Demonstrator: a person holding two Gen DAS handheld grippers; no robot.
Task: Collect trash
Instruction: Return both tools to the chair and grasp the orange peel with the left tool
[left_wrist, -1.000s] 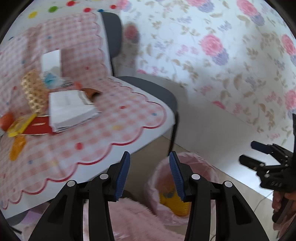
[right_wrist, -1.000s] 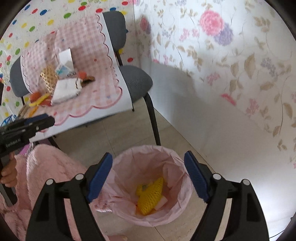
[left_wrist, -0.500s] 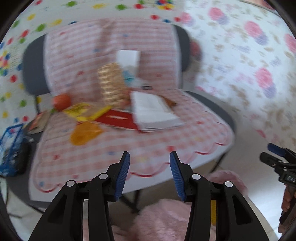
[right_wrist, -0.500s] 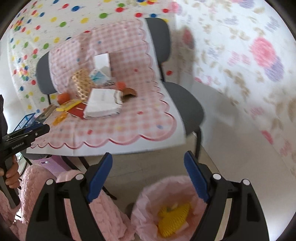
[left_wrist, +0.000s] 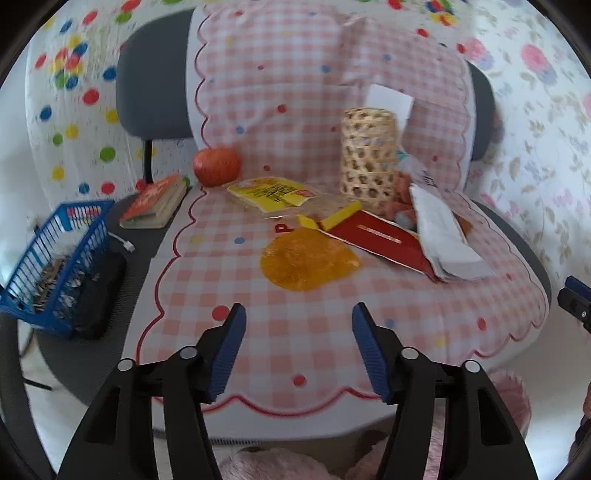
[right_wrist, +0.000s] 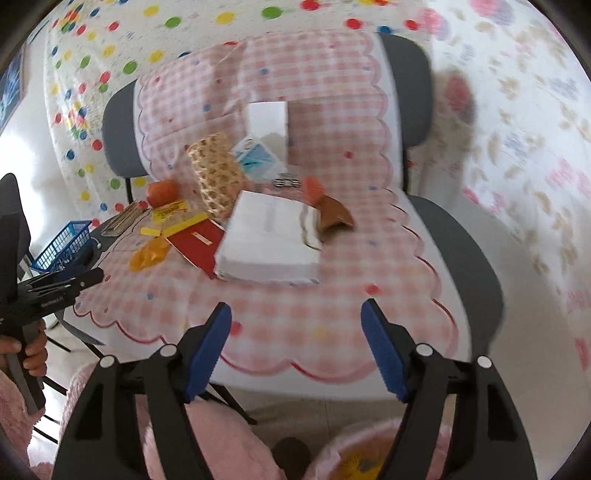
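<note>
Left gripper (left_wrist: 297, 347) angled down, empty, jaws just opening wider. Right gripper (right_wrist: 295, 350) angled down, empty, jaws just narrowing.

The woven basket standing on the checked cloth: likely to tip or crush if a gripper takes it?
The woven basket stands tall and narrow, so a sideways push would probably tip it. Its open weave suggests it is light and may flex when squeezed. Once lying down, its round wall would likely roll.

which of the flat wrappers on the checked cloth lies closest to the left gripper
The round translucent orange wrapper, straight ahead of the left gripper. The yellow printed wrapper and the red packet lie farther back.
</note>
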